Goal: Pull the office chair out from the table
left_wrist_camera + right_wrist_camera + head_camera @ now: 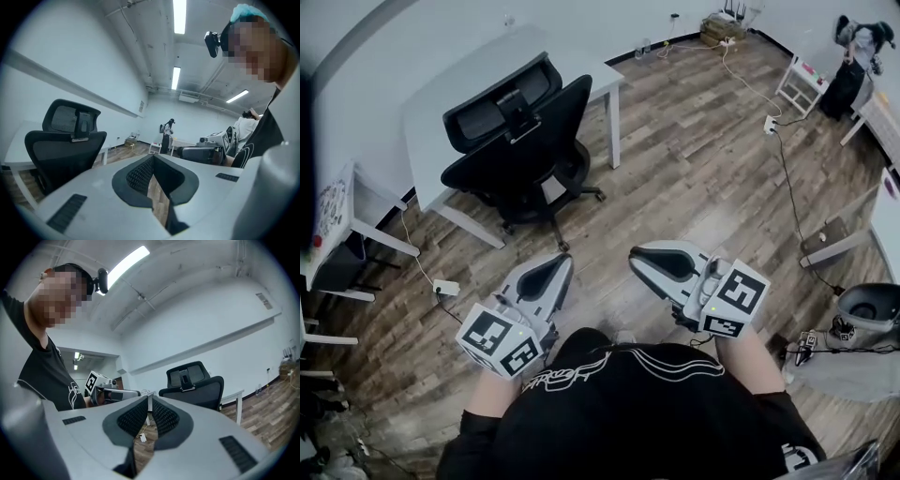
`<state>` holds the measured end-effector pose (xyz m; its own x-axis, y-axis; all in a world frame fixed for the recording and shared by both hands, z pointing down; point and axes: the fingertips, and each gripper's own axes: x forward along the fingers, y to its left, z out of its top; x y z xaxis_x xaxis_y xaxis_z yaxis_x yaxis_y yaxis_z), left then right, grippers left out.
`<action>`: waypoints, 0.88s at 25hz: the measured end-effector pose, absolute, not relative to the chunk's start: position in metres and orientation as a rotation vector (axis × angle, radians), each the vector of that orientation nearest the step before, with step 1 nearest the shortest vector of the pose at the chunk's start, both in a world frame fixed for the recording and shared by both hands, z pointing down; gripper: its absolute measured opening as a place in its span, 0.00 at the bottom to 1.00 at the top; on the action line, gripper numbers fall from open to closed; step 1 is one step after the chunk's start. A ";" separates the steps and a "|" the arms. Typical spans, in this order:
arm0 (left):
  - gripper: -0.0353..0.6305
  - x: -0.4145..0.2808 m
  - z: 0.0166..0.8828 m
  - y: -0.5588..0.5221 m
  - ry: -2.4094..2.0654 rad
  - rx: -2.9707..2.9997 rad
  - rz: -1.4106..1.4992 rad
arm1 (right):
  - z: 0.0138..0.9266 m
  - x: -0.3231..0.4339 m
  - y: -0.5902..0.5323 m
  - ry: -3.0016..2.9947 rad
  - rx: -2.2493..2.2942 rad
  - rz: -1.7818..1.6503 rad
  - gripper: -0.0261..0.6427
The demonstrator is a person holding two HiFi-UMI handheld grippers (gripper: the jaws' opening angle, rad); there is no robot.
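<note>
Bright, even light from ceiling strip lamps [179,16]; soft shadows; strong fisheye bending and dark vignetted corners; near gripper bodies slightly blurred.

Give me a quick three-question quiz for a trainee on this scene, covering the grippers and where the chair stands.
1. True or false: the left gripper is clamped on the office chair.
2. The right gripper is: A) wide open; B) shut and empty; C) shut on a cable.
3. Fill in: the office chair stands tucked against the white ____.
Key: 1 false; 2 B; 3 table.
</note>
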<state>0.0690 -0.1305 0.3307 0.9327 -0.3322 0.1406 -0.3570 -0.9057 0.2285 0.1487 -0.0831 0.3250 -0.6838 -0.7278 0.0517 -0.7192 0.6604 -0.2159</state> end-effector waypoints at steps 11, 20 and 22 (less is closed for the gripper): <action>0.06 0.060 0.354 -0.219 -0.601 2.776 0.120 | 0.334 0.188 -0.160 2.828 -1.326 -0.353 0.10; 0.06 0.056 0.386 -0.339 -0.774 2.672 0.150 | 0.358 0.220 -0.296 2.948 -1.391 -0.417 0.10; 0.07 0.042 0.393 -0.367 -0.848 2.686 0.217 | 0.361 0.221 -0.333 2.972 -1.408 -0.397 0.10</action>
